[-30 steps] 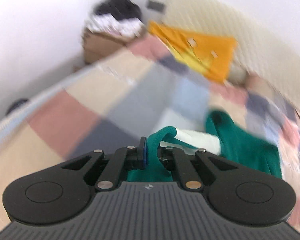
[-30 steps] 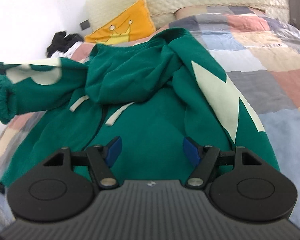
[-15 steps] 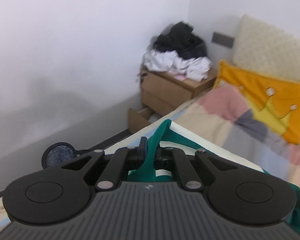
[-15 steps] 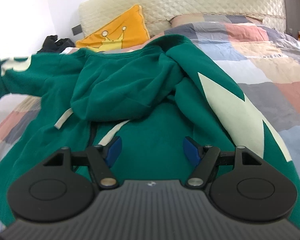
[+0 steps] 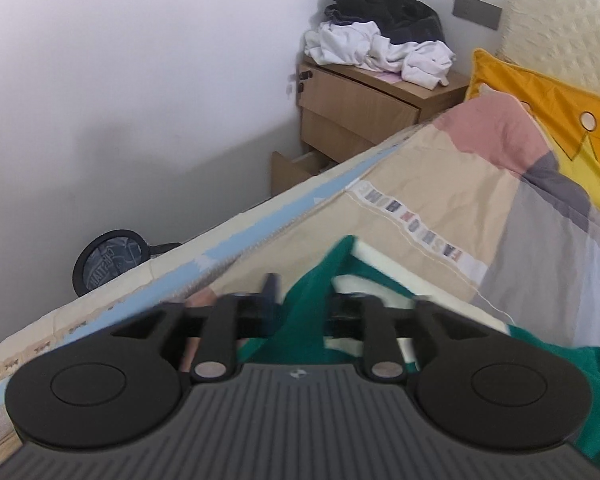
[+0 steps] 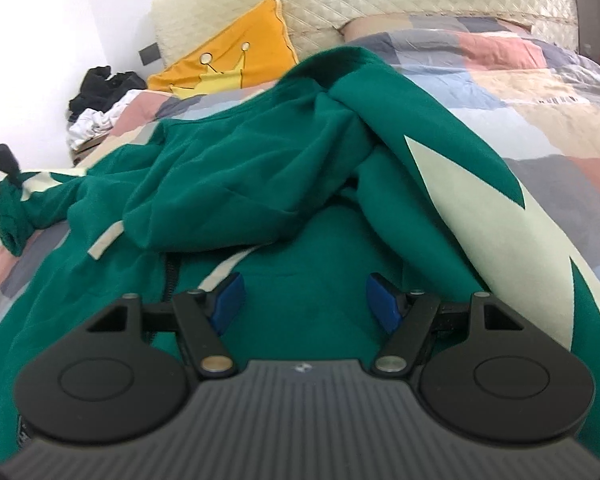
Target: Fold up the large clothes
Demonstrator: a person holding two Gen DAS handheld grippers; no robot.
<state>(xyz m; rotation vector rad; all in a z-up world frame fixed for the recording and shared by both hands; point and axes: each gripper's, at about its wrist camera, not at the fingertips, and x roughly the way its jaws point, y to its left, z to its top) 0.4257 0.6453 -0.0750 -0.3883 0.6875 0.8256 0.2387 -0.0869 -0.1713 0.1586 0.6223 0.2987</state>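
Left gripper (image 5: 300, 300), jaws just parting, releases sleeve (image 5: 304, 320) on bed (image 5: 440, 200); right gripper (image 6: 306, 300) spread; hoodie (image 6: 260, 168) unfolded.

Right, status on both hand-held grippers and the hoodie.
Left hand-held gripper just been opening, sleeve between its jaws. Right hand-held gripper open over green hoodie on quilt. Nothing in the way.

left gripper (image 5: 300, 300) jaws just been opening; right gripper (image 6: 306, 300) jaws apart
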